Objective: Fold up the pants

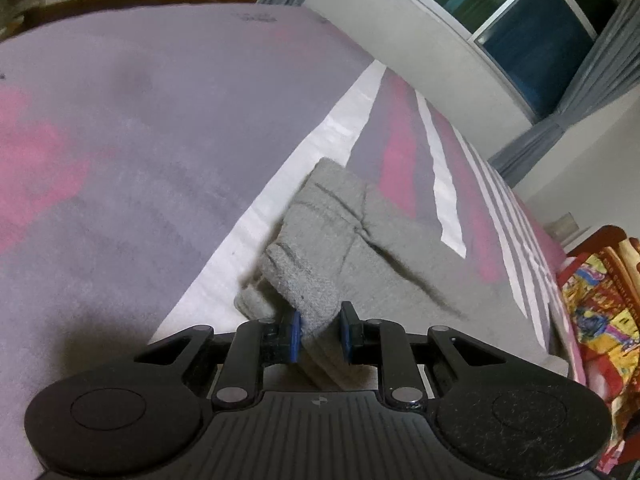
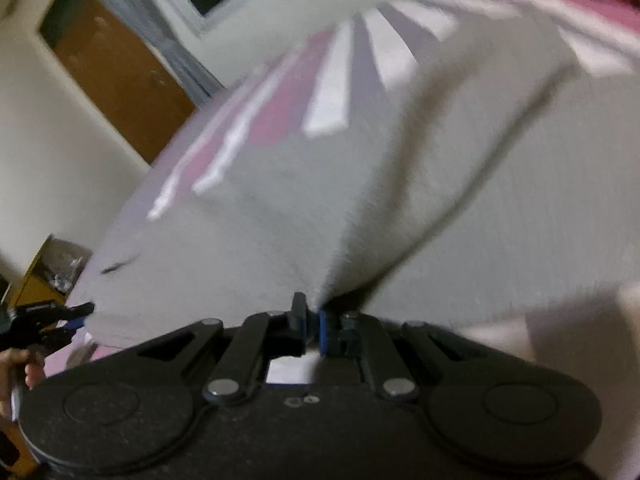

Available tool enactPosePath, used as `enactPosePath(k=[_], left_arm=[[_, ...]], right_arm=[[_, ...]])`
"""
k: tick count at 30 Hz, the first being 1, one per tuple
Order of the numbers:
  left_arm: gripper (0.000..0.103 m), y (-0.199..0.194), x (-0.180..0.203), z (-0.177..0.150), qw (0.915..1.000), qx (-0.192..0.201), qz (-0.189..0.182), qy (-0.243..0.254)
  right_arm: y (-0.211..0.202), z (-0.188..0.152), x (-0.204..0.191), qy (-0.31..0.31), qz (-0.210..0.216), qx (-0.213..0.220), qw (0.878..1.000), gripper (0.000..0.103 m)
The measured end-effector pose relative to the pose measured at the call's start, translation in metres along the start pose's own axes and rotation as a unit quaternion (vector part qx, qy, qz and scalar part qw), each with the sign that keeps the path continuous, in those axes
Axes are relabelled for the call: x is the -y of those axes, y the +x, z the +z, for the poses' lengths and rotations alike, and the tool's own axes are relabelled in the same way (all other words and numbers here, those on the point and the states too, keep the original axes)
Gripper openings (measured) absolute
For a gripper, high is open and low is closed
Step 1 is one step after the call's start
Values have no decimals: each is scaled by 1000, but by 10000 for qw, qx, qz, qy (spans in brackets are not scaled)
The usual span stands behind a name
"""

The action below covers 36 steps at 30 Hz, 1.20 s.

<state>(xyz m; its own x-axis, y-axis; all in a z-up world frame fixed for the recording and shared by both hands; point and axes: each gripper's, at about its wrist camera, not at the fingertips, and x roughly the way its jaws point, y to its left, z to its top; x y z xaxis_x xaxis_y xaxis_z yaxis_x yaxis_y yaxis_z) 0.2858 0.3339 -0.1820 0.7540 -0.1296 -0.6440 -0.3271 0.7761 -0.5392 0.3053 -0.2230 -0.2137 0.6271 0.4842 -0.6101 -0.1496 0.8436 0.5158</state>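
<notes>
Both grippers, left (image 1: 319, 330) and right (image 2: 311, 326), were clamped on the grey pants (image 1: 320, 236), bunched over the striped bed (image 1: 120, 128).

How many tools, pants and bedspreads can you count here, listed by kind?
Tools: 2, the left tool and the right tool, both clamped on fabric
Grey pants: 1
Striped bedspread: 1
Total: 4

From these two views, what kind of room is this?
Most likely a bedroom at night. Grey pants lie on a bed with a striped pink, grey and white sheet. Behind it stand a dark window with grey curtains and a wooden door.
</notes>
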Motion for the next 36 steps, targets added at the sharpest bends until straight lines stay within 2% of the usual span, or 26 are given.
enactPosePath(k=[1, 3, 4, 5, 6, 7, 8, 11, 12, 13, 15, 16, 19, 22, 25, 26, 27, 30, 31, 33, 36], left_arm=[[20, -6, 3, -1, 10000, 34, 54, -23], [24, -18, 12, -4, 9997, 186, 170, 58], [27, -22, 16, -6, 9992, 234, 276, 142], [37, -21, 19, -8, 9986, 202, 433, 213], [44, -19, 20, -10, 9979, 140, 594, 239], [47, -13, 20, -11, 9967, 67, 764, 250], [52, -6, 21, -12, 9958, -24, 880, 241], [68, 12, 16, -17, 9954, -241, 918, 91], [69, 15, 16, -19, 9952, -236, 934, 141], [69, 17, 16, -20, 9951, -229, 945, 188], [69, 15, 17, -20, 9950, -235, 948, 215], [69, 15, 17, -20, 9950, -249, 934, 256], [69, 13, 14, -20, 9955, -267, 863, 279], [69, 13, 12, -20, 9957, -272, 842, 260], [69, 14, 15, -21, 9955, -271, 862, 300], [69, 14, 15, -22, 9954, -272, 863, 310], [69, 14, 15, -21, 9954, -278, 857, 312], [69, 14, 14, -21, 9955, -289, 842, 327], [69, 15, 14, -22, 9954, -290, 847, 327], [69, 16, 15, -22, 9953, -288, 862, 336], [69, 15, 17, -23, 9952, -278, 868, 356]], right_arm=[[-2, 1, -1, 119, 33, 22, 9999, 11], [-16, 3, -5, 35, -160, 312, 9994, 34], [-29, 6, -13, -129, -394, 649, 9970, 61], [-39, 6, -17, -252, -517, 918, 9941, 79], [-43, 9, -19, -366, -581, 1061, 9920, 77], [-42, 16, -20, -499, -668, 1056, 9909, 71], [-39, 21, -21, -574, -804, 1008, 9900, 68], [-19, 44, -21, -678, -1155, 827, 9875, 57], [-13, 51, -21, -726, -1284, 785, 9859, 56], [-4, 62, -20, -691, -1388, 706, 9854, 50], [0, 70, -12, -580, -1275, 537, 9887, 30], [1, 72, -6, -511, -1145, 436, 9911, 4], [-25, 67, 3, -395, -1014, 567, 9924, 4], [-60, 45, 11, -359, -1001, 718, 9917, 4], [-61, 19, 28, -337, -1329, 283, 9902, 5], [-59, 16, 32, -255, -1297, 223, 9910, 6], [-61, 17, 32, -190, -1248, 266, 9916, 8], [-78, 27, 19, -280, -1241, 847, 9882, 31], [-78, 35, 13, -438, -1307, 948, 9859, 45], [-68, 49, 9, -761, -1529, 849, 9816, 45], [-53, 66, 6, -1109, -1809, 652, 9751, 38]])
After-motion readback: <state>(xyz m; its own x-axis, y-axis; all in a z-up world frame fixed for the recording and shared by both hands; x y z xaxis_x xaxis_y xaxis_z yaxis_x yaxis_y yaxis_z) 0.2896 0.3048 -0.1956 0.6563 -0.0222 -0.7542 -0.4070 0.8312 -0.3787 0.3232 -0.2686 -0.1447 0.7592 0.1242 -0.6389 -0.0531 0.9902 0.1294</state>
